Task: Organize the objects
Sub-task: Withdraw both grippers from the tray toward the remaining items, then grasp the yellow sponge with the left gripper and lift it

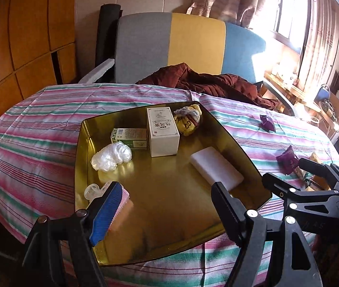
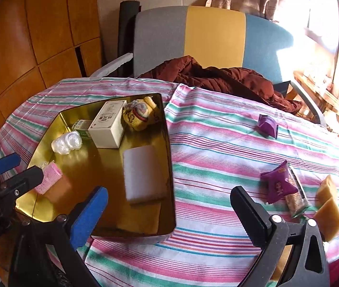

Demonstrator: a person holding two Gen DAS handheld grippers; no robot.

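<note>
Two handheld grippers, the left gripper and right gripper, hang wide open and empty over a striped tablecloth. Between them, a shallow gold metal tray holds a white foam block, a cream carton and a pink roll. Purple snack packets lie on the cloth, well right of the tray.

Left gripper body reads "obot.AI"

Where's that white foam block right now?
The foam block lies flat inside the gold tray, against its right wall, nearer the cameras than the white box. Both views show it.
</note>
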